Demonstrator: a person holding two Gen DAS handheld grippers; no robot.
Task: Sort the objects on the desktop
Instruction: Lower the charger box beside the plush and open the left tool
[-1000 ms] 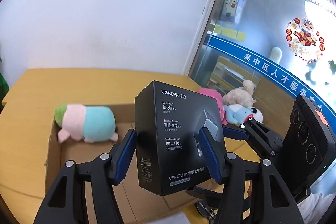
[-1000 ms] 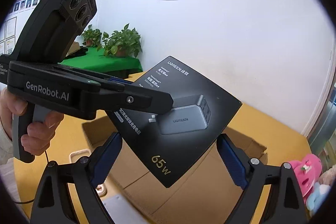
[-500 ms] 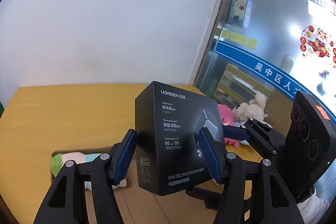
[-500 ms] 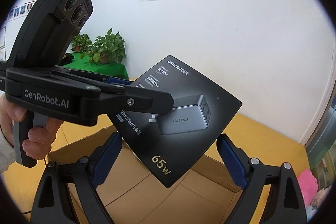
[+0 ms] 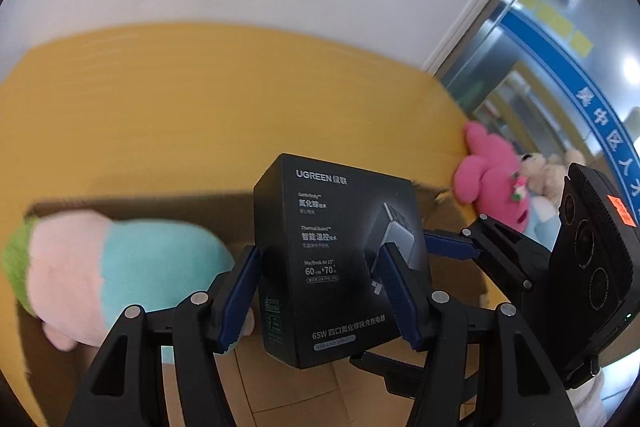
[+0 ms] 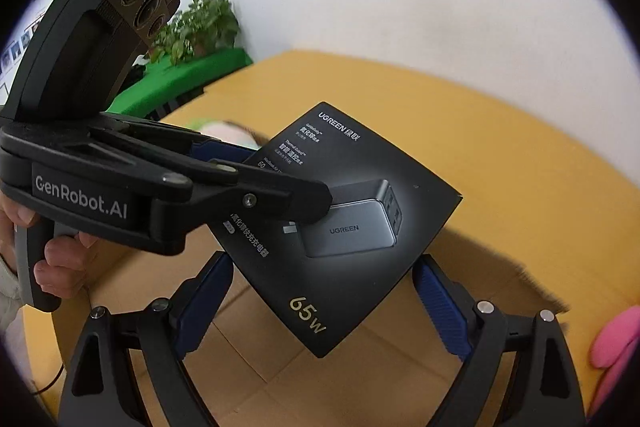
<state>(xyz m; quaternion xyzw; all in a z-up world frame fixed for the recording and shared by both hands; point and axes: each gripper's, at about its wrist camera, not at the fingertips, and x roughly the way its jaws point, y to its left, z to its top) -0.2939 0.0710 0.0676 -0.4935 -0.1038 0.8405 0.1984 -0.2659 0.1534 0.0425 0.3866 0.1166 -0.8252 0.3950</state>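
The black charger box (image 5: 336,259) is held clenched between the left gripper (image 5: 316,297) fingers, above the open cardboard box (image 6: 260,355). The right gripper (image 6: 320,307) fingers are spread, grasping nothing. The box is judged stiff, light and smooth-faced; opposite flat sides are best gripped. A plush toy (image 5: 100,275) occupies one end of the cardboard box; a pink toy (image 5: 492,179) lies on the surface (image 5: 200,115).

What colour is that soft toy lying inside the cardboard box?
The soft toy is pink and turquoise with a green end, clearest in the left wrist view.
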